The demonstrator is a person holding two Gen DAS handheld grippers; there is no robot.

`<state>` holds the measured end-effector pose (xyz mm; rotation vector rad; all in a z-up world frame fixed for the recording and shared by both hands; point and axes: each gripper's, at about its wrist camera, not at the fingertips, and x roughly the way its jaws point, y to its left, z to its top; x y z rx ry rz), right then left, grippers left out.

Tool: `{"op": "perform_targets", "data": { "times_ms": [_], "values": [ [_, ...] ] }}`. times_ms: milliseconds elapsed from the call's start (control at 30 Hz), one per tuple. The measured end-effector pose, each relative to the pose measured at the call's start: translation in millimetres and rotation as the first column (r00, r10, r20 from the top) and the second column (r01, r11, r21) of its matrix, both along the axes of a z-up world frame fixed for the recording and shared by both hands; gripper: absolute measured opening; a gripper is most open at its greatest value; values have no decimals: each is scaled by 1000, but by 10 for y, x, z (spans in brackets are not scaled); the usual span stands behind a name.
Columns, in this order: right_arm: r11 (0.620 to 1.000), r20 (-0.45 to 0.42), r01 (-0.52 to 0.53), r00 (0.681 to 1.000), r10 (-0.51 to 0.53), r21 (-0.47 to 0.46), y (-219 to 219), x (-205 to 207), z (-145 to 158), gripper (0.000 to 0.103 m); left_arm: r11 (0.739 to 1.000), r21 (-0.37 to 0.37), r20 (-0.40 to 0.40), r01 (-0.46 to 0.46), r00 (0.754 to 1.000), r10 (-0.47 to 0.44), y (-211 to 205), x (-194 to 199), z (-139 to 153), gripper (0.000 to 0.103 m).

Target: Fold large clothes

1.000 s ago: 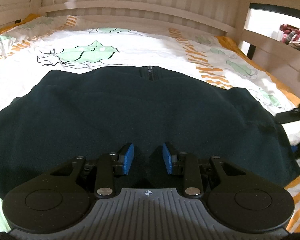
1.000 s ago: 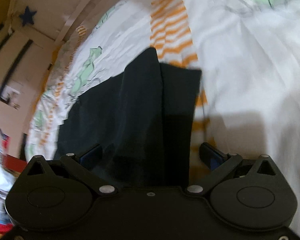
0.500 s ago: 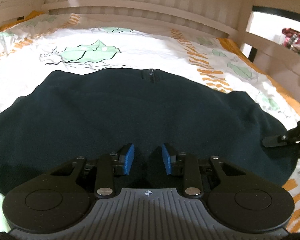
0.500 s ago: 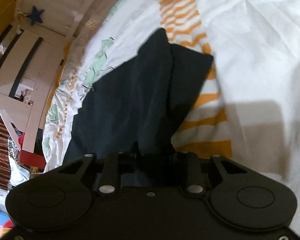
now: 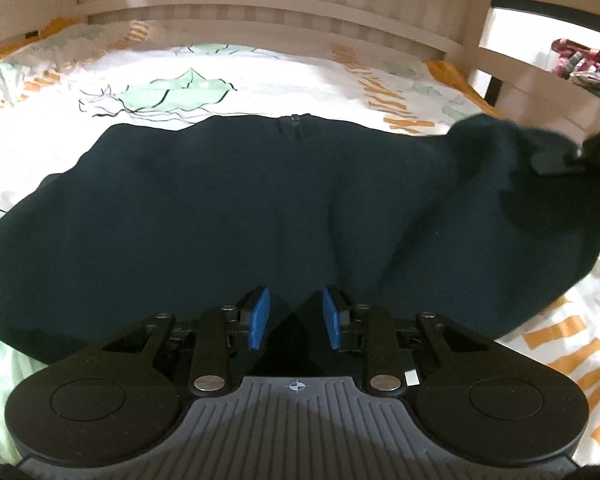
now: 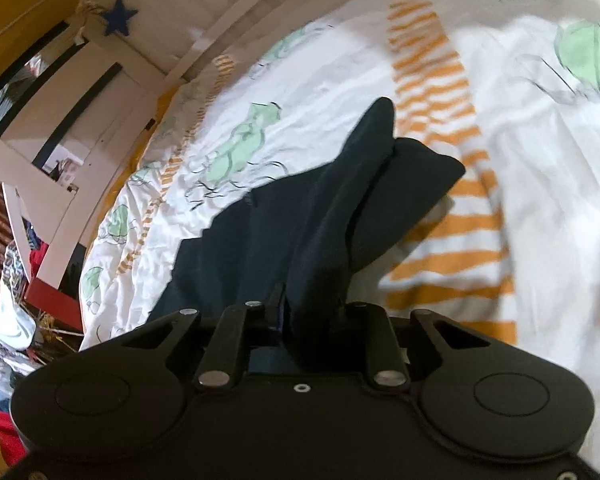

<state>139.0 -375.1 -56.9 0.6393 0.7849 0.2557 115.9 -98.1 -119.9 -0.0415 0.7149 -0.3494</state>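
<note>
- Bedding fills both views: a white duvet cover (image 5: 260, 68) printed with green leaves and orange stripes, on a bed with a pale slatted wooden headboard (image 5: 260, 12) across the top of the left wrist frame.
- My task item, a large dark navy fleece garment (image 5: 220, 208) with a short zip at its far edge, lies spread across the middle of the bed.
- I judge it soft, limp and fairly light, likely to sag and drag; it wants gripping at edges or corners, not mid-panel.
- My left gripper (image 5: 296, 320) sits at the near hem, blue fingers (image 5: 259, 322) narrowly parted with dark cloth between them; whether they pinch it I cannot tell.
- My right gripper (image 6: 308, 320) is closing on a bunched sleeve or side end of the fleece, which rises as a ridge from its fingers; in the left view that end is lifted at the right edge.
- White shelves (image 5: 540, 64) holding bundled clothes stand at upper right, and clutter (image 6: 12, 320) sits beside the bed at the lower left of the right view, well apart.
- Nothing lies on the fleece; I would guess only wrinkled bedding could snag it.
</note>
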Motion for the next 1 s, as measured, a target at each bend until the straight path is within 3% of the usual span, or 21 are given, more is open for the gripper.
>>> {"op": "perform_targets", "data": {
  "times_ms": [233, 433, 600, 733, 867, 1000],
  "values": [
    [996, 70, -88, 994, 89, -7, 446, 188, 415, 28, 993, -114, -46, -7, 999, 2, 317, 74, 105, 27],
    [968, 112, -253, 961, 252, -6, 1174, 499, 572, 28, 988, -85, 75, -128, 988, 135, 855, 8, 422, 27],
    [927, 88, -376, 923, 375, -3, 1895, 836, 352, 28, 959, -76, 98, -272, 955, 279, 1415, 65, 579, 27],
    [900, 48, -433, 899, 435, -51, 2380, 993, 85, 28, 932, -78, 98, -355, 927, 362, 1739, 65, 613, 27],
    [898, -17, -435, 900, 435, -64, 2643, 1086, -319, 28, 914, -99, 78, -393, 913, 401, 1886, 45, 600, 27],
    [907, 4, -413, 910, 415, -80, 2740, 1053, -445, 28, 906, -110, 86, -409, 904, 418, 1873, 49, 617, 27]
  ]
}}
